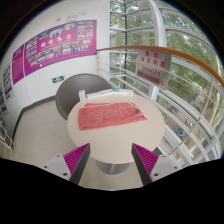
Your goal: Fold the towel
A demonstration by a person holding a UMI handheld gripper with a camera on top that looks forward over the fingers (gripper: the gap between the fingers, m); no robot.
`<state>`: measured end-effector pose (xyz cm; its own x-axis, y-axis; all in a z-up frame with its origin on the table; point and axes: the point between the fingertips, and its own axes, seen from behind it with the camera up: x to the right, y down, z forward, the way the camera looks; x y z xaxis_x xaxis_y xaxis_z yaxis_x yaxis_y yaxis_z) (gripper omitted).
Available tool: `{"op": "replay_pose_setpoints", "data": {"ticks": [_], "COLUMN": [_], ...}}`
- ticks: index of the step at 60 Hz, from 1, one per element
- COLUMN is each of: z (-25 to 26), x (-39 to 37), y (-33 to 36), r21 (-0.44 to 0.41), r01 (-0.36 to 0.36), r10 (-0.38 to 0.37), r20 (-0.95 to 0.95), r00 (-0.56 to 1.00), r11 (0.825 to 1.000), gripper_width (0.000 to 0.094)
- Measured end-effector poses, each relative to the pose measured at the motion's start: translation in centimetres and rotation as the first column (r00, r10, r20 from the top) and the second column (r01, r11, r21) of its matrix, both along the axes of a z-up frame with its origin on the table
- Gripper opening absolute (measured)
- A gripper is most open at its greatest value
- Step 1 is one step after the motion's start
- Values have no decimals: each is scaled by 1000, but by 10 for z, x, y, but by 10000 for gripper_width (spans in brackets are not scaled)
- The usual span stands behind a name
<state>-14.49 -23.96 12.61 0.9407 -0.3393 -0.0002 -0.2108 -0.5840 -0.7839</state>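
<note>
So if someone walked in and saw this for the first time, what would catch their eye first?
Most striking is the red rectangular cloth towel, lying flat on the round pale tabletop just beyond the fingers. Next come the gripper's bright magenta pads, fingers open with nothing between them. Behind the table stands a rounded grey chair, with pink posters on the far wall.

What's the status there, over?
Tongs open, holding nothing. Red towel flat on round white table, beyond the fingers. Grey chair behind table; path clear.
</note>
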Motion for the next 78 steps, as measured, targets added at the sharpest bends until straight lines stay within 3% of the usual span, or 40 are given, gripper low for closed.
{"op": "replay_pose_setpoints", "data": {"ticks": [18,26,33,38,41,44,45,57,63,69,74,78], "z": [-52,-95,-131,-137,-139,-140,-138,-119,-74,-10,14,11], "x": [-69,-64,-56,-59,-55,-47,-43,-73,-109,-140,-113,-79], "y": [215,288,319,326,332,331,332,324,321,318,325,327], "r21": [23,-36,-101,-98,-124,-132,-131,-115,-10,106,149,145], "r01": [-183,-215,-222,-251,-271,-277,-269,-336,-405,-424,-409,-381], "r10": [183,217,231,259,283,293,286,341,401,437,434,406], "r20": [15,66,83,74,92,122,137,24,-116,-228,-239,-230], "r00": [983,974,969,963,955,948,948,940,909,870,869,884], "r11": [983,976,970,963,955,952,954,935,914,900,900,913], "gripper_width": [856,851,779,602,387,104,63,47,49,47,47,48]}}
